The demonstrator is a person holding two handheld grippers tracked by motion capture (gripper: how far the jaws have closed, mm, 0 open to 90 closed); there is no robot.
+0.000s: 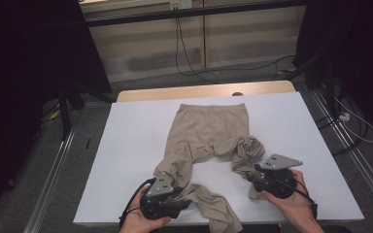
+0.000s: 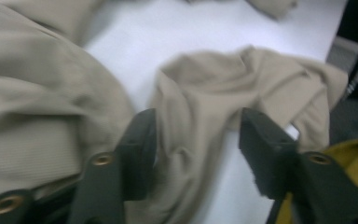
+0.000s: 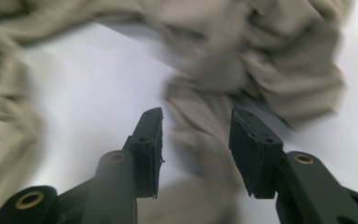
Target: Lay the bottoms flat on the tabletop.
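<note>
Lying on the white table (image 1: pixel 126 145), the beige leggings (image 1: pixel 209 128) had their waistband at the far side and both legs running toward the person, crumpled at the near ends. The left gripper (image 2: pixel 196 140) had its jaws apart around the bunched left leg (image 1: pixel 209 204) at the near edge. The right gripper (image 3: pixel 196 140), jaws likewise apart, straddled the twisted right leg (image 1: pixel 245 153), which rose ahead of it toward the far side. Each hand was nearest its own leg.

A lab or recording studio: beyond the tools, the white-topped rectangular desk (image 1: pixel 281 121) stands on grey carpet between metal floor rails (image 1: pixel 53 170), with black curtains (image 1: pixel 29 48) at both sides and loose black cables (image 1: pixel 189 63) trailing behind.
</note>
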